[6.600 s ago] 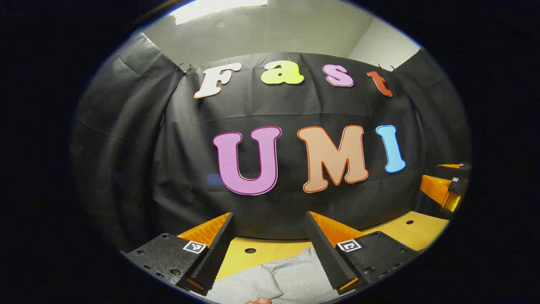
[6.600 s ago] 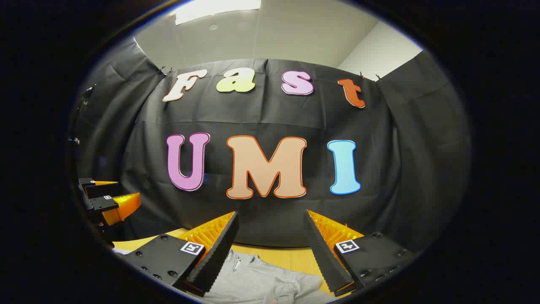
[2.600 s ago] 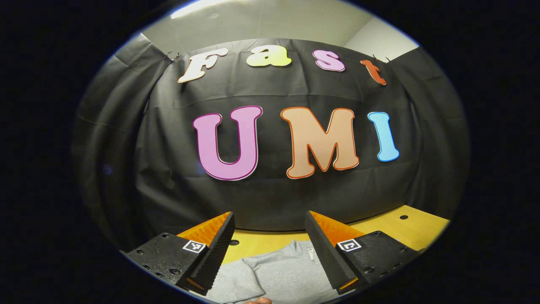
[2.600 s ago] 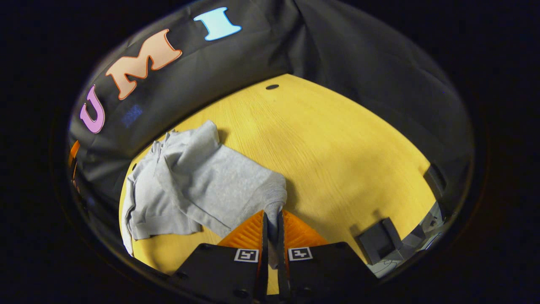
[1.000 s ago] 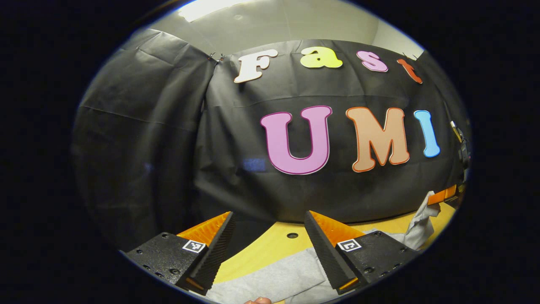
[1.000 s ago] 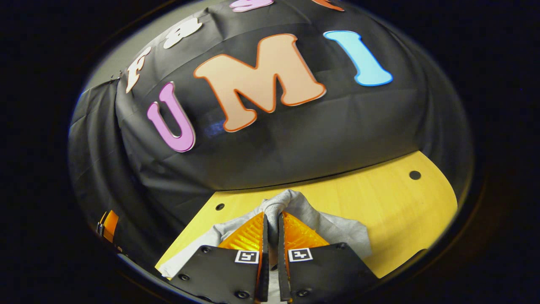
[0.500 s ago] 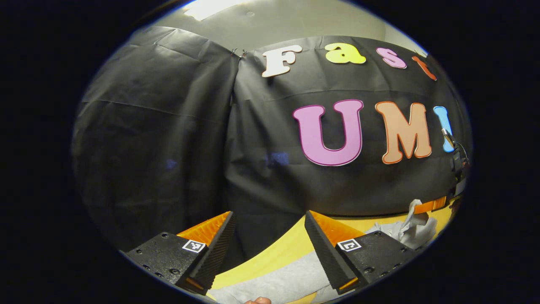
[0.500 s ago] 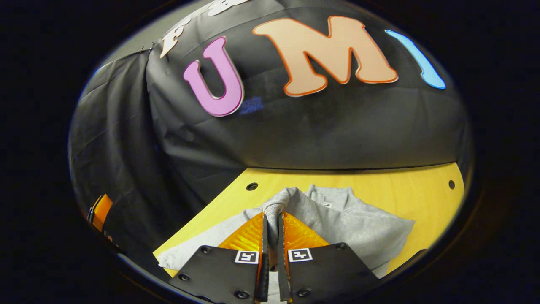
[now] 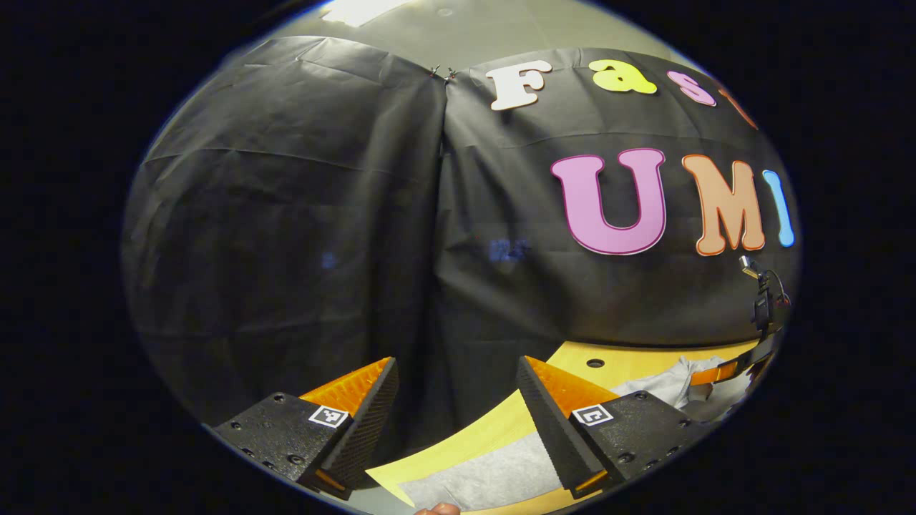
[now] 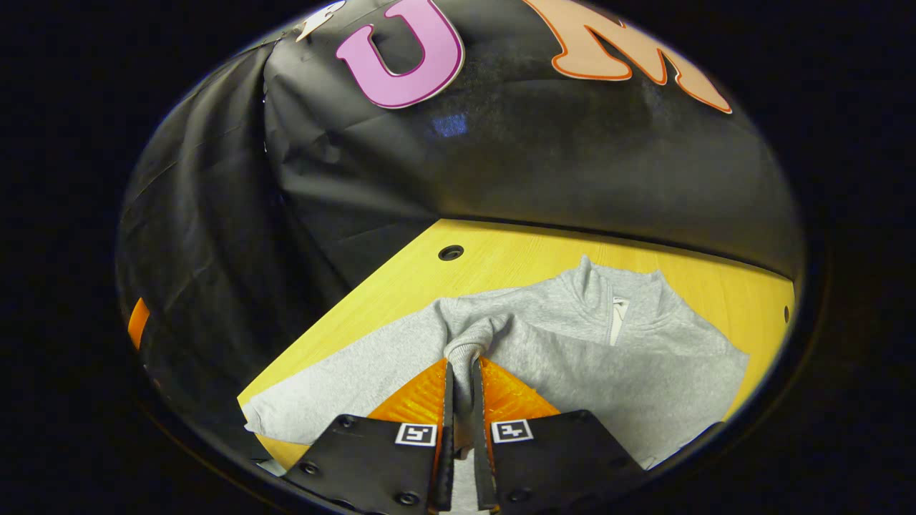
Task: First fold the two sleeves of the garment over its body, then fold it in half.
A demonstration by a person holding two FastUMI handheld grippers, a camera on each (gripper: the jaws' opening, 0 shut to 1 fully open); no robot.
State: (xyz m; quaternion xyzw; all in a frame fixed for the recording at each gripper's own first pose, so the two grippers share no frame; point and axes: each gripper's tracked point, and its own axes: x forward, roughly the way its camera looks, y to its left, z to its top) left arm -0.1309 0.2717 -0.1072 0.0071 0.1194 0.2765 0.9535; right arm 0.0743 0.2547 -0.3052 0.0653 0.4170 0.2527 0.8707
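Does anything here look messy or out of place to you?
Nothing looks damaged or spilled. The grey sweatshirt lies on the yellow table, its cuff pinched up by the right gripper, so the cloth bunches there. The left gripper is open.

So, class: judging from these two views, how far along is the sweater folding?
Nothing is clearly finished. In hand: the right tongs are shut on a sleeve cuff, held over the grey sweater body on the table. The left tongs are open and idle. Left: release, other sleeve, half fold.
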